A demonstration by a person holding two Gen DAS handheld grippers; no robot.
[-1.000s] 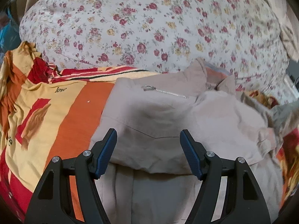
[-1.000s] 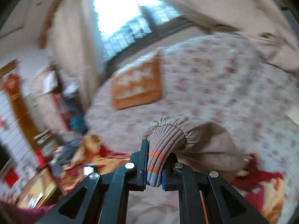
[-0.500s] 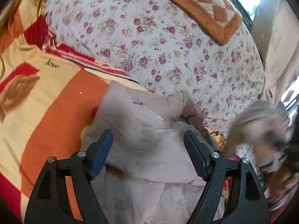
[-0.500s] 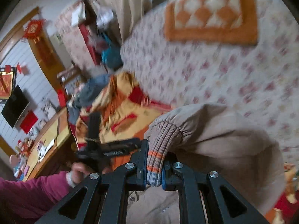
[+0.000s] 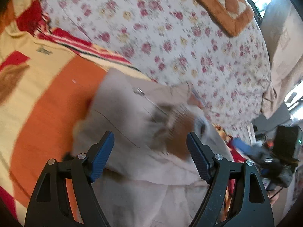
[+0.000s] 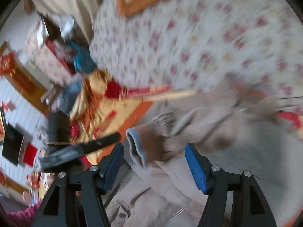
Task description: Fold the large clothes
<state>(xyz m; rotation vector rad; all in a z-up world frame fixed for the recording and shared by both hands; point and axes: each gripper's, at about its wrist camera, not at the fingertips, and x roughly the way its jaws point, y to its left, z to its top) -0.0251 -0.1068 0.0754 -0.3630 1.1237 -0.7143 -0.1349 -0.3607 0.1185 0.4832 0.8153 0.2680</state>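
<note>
Jacket [image 5: 130, 132] first: the beige one lies spread on the orange and yellow blanket [image 5: 47, 98], up against the flowered quilt [image 5: 170, 37], and you are partway through folding a sleeve in over its body. Your right gripper [image 6: 154, 162] has just been opening its jaws; they now stand wide, and the ribbed cuff [image 6: 144, 143] sits between the blue pads without either pad pressing on it, so the sleeve looks released, not held. Your left gripper [image 5: 150, 155] has its jaws wide too, opened a little further just now, hovering over the jacket's chest with nothing gripped. Judging by how things lie, the sleeve fold is nearly set, and the next move calls for you to draw the right gripper back clear of the cuff without dragging it, then take a fresh hold on an edge for the next fold. The right wrist view shows the cuff's open mouth and grey lining close up, and your left gripper as a dark blur off to the left; the left wrist view shows the chest zip [image 5: 140, 91] and the jacket's left edge instead, with the cuff only a brown smear and the right gripper blurred at the far right
</note>
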